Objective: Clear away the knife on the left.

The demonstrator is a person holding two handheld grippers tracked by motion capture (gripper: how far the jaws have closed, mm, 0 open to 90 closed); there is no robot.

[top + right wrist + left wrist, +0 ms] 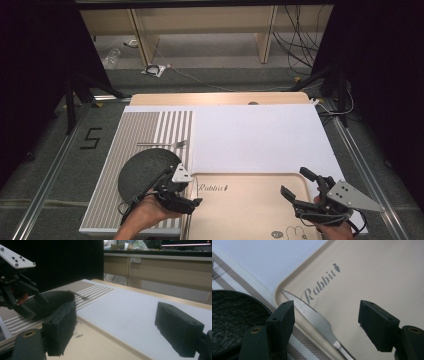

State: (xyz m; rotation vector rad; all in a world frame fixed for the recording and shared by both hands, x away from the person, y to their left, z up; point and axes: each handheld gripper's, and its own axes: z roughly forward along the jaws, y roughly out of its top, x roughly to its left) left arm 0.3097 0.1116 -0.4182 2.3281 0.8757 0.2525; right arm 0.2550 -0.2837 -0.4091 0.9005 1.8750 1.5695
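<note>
The knife [317, 317] lies flat along the left rim of the beige tray [374, 272], at lower centre of the left gripper view, serrated tip toward the upper left, handle running off the bottom edge. The left gripper [325, 320] stands above it with jaws apart and nothing pressed between them; the knife sits loose in the gap. The right gripper [296, 184], at lower right of the high view, is likewise spread and empty.

Assessment: thin stiff steel, light, smooth, and apt to slip or pivot. It lies low against the rim, so it is best pinched across the narrow neck or handle, clear of the serrations. A dark plate [145, 172] and a fork [162, 144] rest on the striped mat [107, 185], left of frame.
</note>
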